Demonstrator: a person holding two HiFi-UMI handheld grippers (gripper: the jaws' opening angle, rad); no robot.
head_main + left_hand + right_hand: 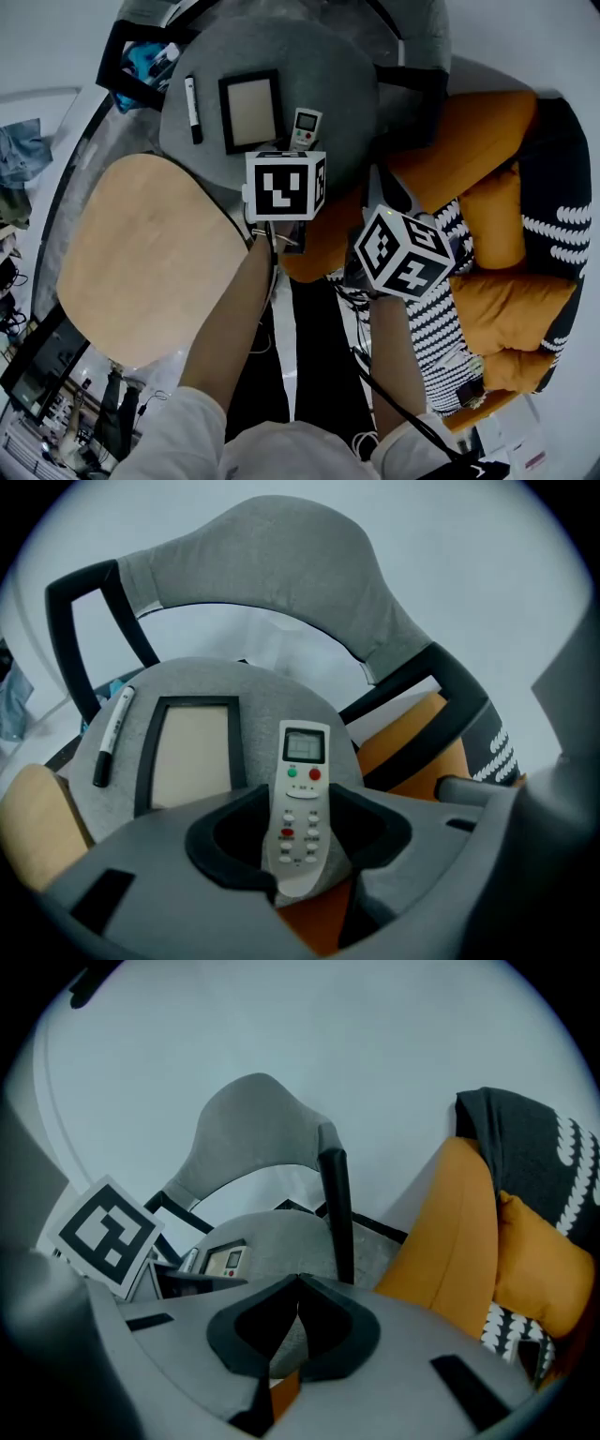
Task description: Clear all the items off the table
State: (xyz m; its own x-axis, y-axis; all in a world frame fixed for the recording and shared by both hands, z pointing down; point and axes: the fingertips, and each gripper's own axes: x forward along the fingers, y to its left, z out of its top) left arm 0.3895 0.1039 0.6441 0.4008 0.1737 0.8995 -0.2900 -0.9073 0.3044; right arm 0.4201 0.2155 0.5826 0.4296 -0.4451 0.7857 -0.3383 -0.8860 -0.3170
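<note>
left gripper points steeply down at the grey round table with its jaws standing wide apart and nothing clamped. the white remote shows framed in the gap, but the pads do not press on it and it lies flat on the table. in the left gripper view the remote's long axis runs from 12 to 6 o'clock, almost in line with the way the gripper looks, screen end at 12, near end toward the table's rim. so the jaws already straddle its narrow width, and the move ahead looks like a straight drop along that line and then a squeeze across the short sides.

in the head view the remote sits just past the left gripper at about 1 o'clock. the right gripper is off at roughly 4 o'clock from the left one, over the orange sofa, well apart from the table. its jaw tips meet and it carries nothing. the left hand is clearly the nearer one.

a black-framed picture frame lies just beside the remote at 9 o'clock, and a marker pen lies beyond that, also at 9 o'clock. the frame's edge is the likeliest thing for the left-side jaw to catch. a grey chair stands behind the table at 12 o'clock, and a pale wooden table lies at 7 o'clock, neither in the way.
</note>
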